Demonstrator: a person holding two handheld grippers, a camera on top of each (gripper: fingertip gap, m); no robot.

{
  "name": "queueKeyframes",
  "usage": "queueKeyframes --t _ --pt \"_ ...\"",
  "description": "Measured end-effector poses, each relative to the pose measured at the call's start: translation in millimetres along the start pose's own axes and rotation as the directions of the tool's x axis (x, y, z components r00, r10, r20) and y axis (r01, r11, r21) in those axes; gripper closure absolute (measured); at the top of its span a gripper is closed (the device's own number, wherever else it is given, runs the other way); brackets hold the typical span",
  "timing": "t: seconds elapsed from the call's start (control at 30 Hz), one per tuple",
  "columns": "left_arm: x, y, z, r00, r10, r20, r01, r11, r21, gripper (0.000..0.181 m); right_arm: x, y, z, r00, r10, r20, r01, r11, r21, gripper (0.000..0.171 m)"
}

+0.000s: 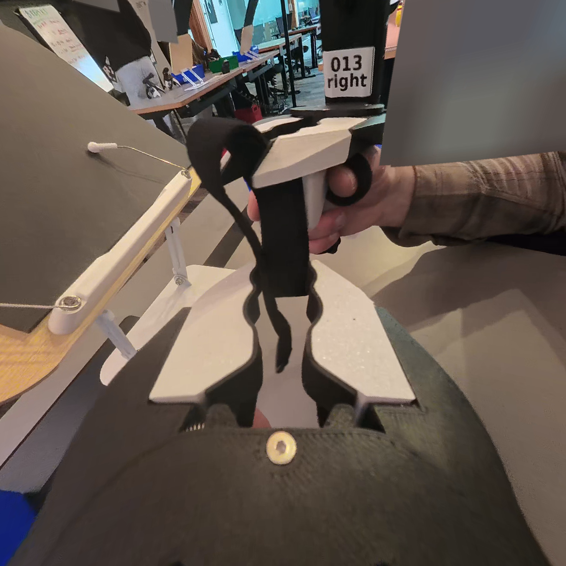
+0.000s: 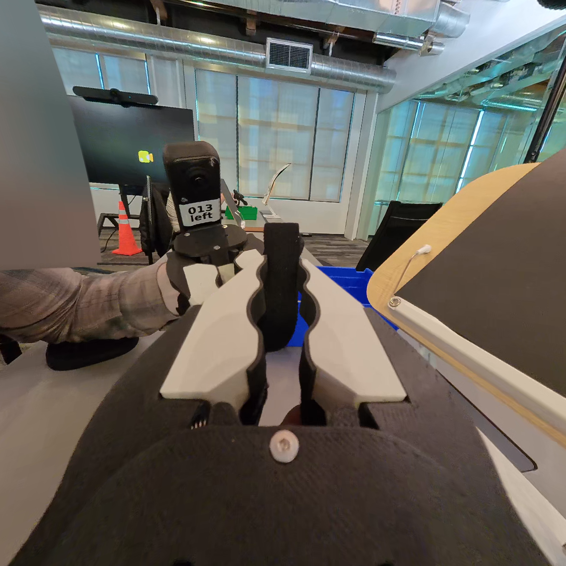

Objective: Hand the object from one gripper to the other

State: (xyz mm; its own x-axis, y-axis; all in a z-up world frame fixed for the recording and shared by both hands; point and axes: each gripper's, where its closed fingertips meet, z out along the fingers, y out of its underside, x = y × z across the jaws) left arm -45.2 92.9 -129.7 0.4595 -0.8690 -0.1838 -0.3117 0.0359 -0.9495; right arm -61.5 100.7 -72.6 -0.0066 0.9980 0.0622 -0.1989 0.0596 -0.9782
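Note:
A black fabric strap (image 1: 283,232) hangs upright between both grippers. My left gripper (image 1: 283,275) has its white fingertips (image 1: 333,294) closed against both edges of the strap's lower end. The right gripper (image 1: 306,147) is above it and grips the strap's upper part. The strap loops over the right gripper, and a thin tail (image 1: 280,337) dangles between my left fingers. In the right wrist view my right gripper (image 2: 281,266) is shut on the strap (image 2: 280,275), which stands up between the pads. The left gripper (image 2: 214,269) is just behind it on the left, held by a sleeved hand.
A tilted dark board with a wooden rim (image 1: 27,346), a white bracket arm (image 1: 122,260) and a thin wire stands on the left; it also shows in the right wrist view (image 2: 505,245). A blue bin (image 2: 343,281) lies behind the grippers. The grey tabletop (image 1: 490,337) is below. Tip to tip, the grippers are about 5 centimetres apart.

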Motion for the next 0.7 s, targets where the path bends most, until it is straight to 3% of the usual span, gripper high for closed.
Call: queueKeyframes --t 0.2,0.37,0.57,0.7 --pt "-5 -3 -6 1.000 0.003 0.018 -0.003 1.000 0.000 0.156 -3 1 -2 0.999 -0.023 0.027 0.024 0.999 -0.042 0.148" --pt "-2 -4 -10 1.000 0.019 -0.001 -0.019 1.000 -0.015 0.160 -9 17 -9 0.991 -0.098 0.090 0.116 0.970 -0.213 0.128" --pt "8 -4 -10 0.997 0.053 -0.053 -0.054 0.998 -0.023 0.160 -19 34 -12 0.976 -0.155 0.151 0.198 0.924 -0.326 0.135" --pt "11 -4 -10 0.996 0.065 -0.064 -0.066 0.998 -0.018 0.160 -27 33 -9 0.977 -0.097 0.188 0.150 0.944 -0.294 0.150"
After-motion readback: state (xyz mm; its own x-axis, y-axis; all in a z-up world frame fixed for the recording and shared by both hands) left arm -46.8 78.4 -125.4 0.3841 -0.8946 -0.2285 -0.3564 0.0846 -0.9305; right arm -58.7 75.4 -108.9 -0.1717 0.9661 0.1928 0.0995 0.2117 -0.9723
